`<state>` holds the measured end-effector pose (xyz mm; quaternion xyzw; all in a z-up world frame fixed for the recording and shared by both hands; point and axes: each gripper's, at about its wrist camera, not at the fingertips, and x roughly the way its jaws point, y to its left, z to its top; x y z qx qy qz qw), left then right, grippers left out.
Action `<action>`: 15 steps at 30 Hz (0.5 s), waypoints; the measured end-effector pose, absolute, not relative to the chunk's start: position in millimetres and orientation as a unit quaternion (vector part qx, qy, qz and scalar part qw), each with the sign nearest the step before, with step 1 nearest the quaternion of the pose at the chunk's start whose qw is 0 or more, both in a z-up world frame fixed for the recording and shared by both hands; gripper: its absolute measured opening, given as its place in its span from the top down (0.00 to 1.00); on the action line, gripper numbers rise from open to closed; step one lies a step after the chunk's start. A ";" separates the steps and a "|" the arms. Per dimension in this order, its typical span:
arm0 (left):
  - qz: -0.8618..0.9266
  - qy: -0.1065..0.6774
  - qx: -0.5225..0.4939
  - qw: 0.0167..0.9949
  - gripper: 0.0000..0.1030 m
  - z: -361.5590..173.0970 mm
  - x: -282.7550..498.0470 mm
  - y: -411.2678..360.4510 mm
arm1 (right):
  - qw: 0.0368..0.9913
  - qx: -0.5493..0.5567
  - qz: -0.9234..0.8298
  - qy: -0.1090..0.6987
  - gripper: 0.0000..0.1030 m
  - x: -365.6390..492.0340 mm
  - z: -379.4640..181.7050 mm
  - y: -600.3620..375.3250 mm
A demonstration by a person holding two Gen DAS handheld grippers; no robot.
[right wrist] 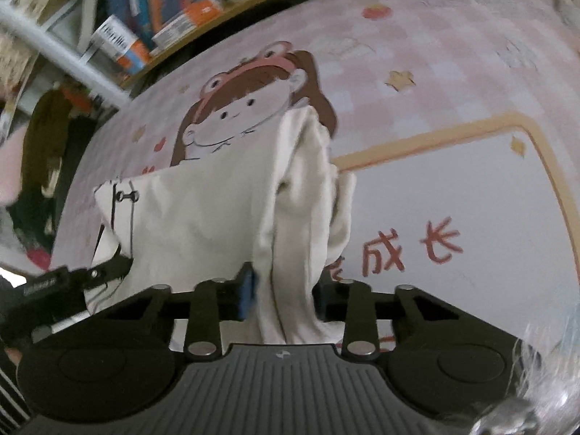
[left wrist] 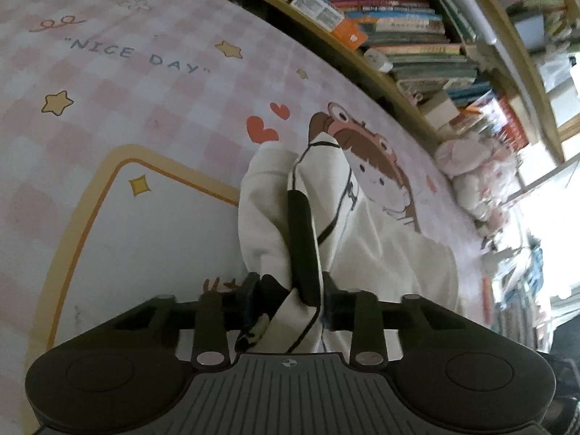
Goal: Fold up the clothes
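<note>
Pinching cream garment (left wrist: pixel 380 239) in left tool (left wrist: pixel 290 301), right tool (right wrist: pixel 282 297).

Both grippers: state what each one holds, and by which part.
The left gripper pinches a bunched, black-trimmed edge of the cream garment. The right gripper grips a gathered plain fold of it. Which part of the garment cannot be told.

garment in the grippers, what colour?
Cream-white garment with thin black piping and a knot button; clearest in the right wrist view.
</note>
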<state>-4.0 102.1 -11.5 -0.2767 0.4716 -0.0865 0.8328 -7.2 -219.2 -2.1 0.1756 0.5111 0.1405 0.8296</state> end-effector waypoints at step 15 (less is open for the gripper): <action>-0.119 0.506 -0.236 0.821 0.72 0.5 -8.9 70.7 | 0.844 0.152 0.136 0.495 0.78 -38.4 8.6 -254.7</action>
